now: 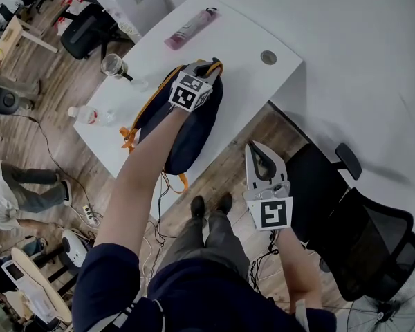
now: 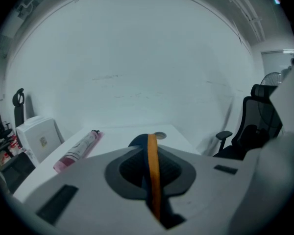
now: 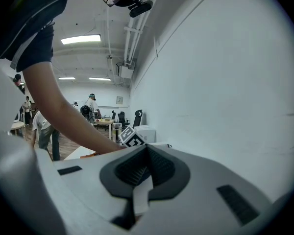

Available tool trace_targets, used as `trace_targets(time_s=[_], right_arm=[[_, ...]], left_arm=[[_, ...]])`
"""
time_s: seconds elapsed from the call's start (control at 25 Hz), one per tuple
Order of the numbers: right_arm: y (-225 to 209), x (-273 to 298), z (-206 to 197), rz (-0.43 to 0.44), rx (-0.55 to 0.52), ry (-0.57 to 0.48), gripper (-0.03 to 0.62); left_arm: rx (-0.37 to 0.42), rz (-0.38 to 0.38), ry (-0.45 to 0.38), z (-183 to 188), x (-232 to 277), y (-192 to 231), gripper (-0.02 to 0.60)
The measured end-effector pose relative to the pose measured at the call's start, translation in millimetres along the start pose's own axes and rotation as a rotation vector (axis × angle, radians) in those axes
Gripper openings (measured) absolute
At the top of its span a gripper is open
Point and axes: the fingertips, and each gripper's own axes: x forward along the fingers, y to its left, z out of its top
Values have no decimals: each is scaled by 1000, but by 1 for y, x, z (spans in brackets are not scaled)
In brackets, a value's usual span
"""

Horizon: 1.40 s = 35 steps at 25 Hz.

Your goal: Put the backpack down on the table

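A dark navy backpack (image 1: 187,126) with orange straps lies on the white table (image 1: 242,33), its lower end hanging past the near edge. My left gripper (image 1: 211,66) is at the backpack's top end, shut on its orange top strap (image 2: 152,170), which runs up between the jaws in the left gripper view. My right gripper (image 1: 252,147) hovers off the table's near right corner, above the floor, shut with nothing of the task in it. In the right gripper view the left gripper's marker cube (image 3: 132,137) shows beyond the closed jaws.
A pink pouch (image 1: 191,28) lies at the table's far side, with a round cable grommet (image 1: 268,57) to its right. A glass flask (image 1: 113,66) and a water bottle (image 1: 90,115) sit on the left part. A black office chair (image 1: 353,234) stands to the right.
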Motion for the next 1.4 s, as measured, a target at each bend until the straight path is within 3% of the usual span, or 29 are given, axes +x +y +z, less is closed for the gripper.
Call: trace_targets(time_s=[0.88,1.16,1.4], right_arm=[[-1,-1,-10,9,16,18,0],[0,-5,-13,14,15,21,0],[-1,-7,-13,12,13,15,0]], left_arm=[[-12,-17,68,-24,18,-1,20],[2,-37,96,-29,20,-7,21],[52,-12,106,-29,17,-6,27]])
